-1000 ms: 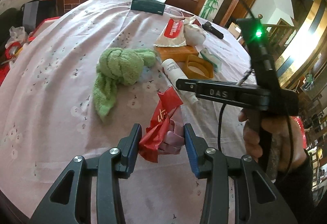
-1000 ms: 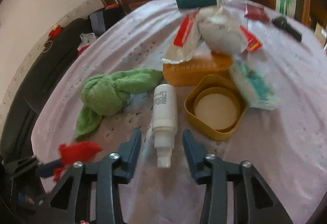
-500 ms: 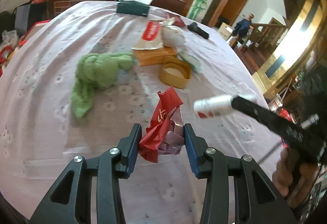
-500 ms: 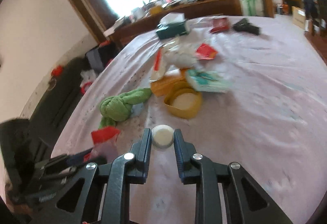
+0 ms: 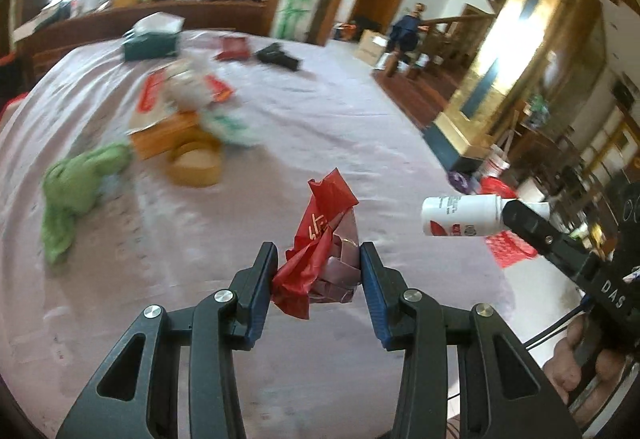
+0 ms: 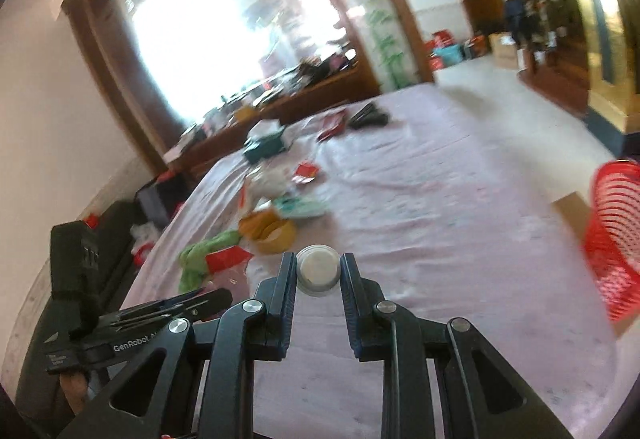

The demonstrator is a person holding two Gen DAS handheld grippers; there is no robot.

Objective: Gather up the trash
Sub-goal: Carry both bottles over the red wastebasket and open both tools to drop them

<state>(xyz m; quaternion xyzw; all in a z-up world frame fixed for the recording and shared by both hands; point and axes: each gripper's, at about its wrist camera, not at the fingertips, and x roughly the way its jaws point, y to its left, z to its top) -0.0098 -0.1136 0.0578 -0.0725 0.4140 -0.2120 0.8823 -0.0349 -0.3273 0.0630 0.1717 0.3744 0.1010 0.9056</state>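
Note:
My left gripper (image 5: 318,279) is shut on a crumpled red and pink wrapper (image 5: 320,239), held above the pink tablecloth (image 5: 320,127). My right gripper (image 6: 318,275) is shut on a white spray bottle (image 6: 318,269), seen end-on between its fingers. In the left wrist view that white bottle (image 5: 460,215) hangs sideways at the right, past the table's edge, with the right gripper's black body behind it. The left gripper's red wrapper (image 6: 226,258) shows at the lower left of the right wrist view.
A red mesh basket (image 6: 616,235) stands off the table's right side. On the table lie a green cloth (image 5: 76,187), a yellow round lid (image 5: 194,163), an orange box (image 5: 164,131), a teal tissue box (image 5: 150,43), packets and a black object (image 5: 278,57). A person stands far back.
The right gripper closed on the white bottle, lifted it off the table and swung it right. The left gripper rose and swung right with the wrapper still in it.

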